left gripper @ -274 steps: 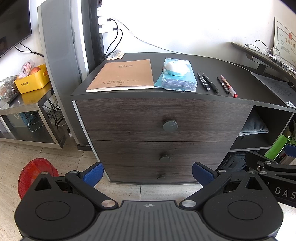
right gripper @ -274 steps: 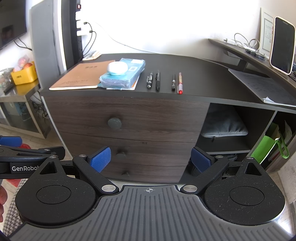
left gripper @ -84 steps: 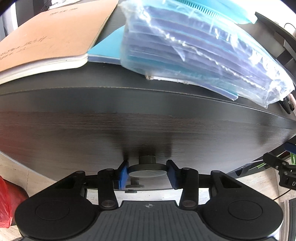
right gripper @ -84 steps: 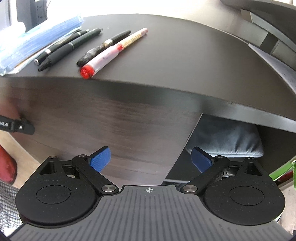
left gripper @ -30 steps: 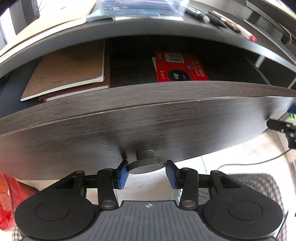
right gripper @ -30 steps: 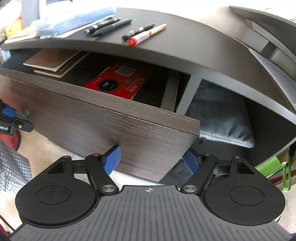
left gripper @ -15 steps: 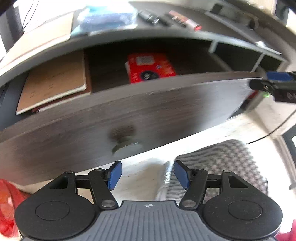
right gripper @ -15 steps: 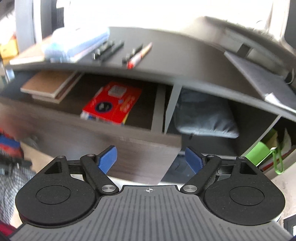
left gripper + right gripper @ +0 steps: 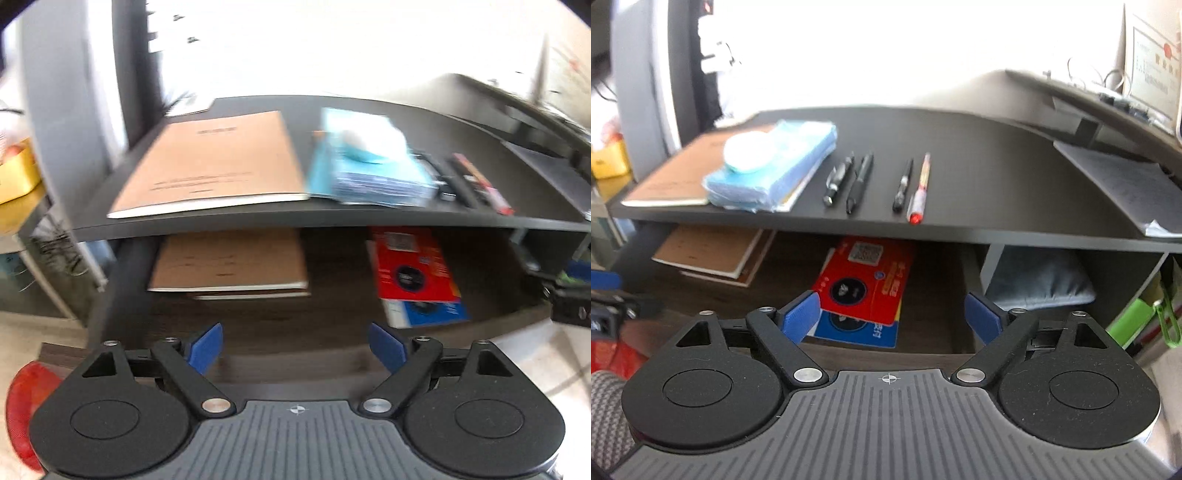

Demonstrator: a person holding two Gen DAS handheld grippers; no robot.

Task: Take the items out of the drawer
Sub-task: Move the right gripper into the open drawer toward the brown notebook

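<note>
Now your drawer [image 9: 258, 328] is open, both tools released and empty.
Left tool [image 9: 295, 345] and right tool [image 9: 892, 314] hover spread wide over the dark woodgrain front, touching nothing. Inside: flat kraft-brown notebooks [image 9: 229, 260] on the left, glossy red box [image 9: 866, 286] with QR label stacked on a blue box [image 9: 857, 328]; print unreadable. Pens [image 9: 862, 182] lie on the desk [image 9: 979, 177].
</note>
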